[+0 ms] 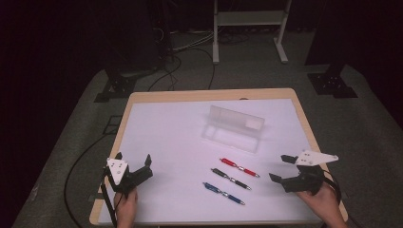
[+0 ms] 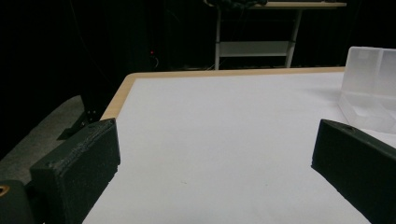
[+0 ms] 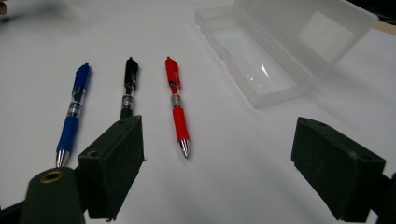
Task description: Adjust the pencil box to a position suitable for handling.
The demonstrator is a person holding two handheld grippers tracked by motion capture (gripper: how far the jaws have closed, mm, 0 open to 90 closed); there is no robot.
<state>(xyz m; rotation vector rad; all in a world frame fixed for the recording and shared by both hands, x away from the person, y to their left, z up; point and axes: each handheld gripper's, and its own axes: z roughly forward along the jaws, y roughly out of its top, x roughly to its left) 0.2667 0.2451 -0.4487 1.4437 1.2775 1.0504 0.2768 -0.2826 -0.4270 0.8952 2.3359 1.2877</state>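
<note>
The left hand-held gripper [image 1: 134,163] and the right hand-held gripper [image 1: 280,167] are both wide open, one in each hand, holding nothing.

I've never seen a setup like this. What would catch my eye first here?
Probably the three pens in a row on the white table: a red pen, a black pen and a blue pen. Just beyond them lies an open clear plastic case. At either side a person holds a left gripper and a right gripper, jaws wide apart and empty.
</note>
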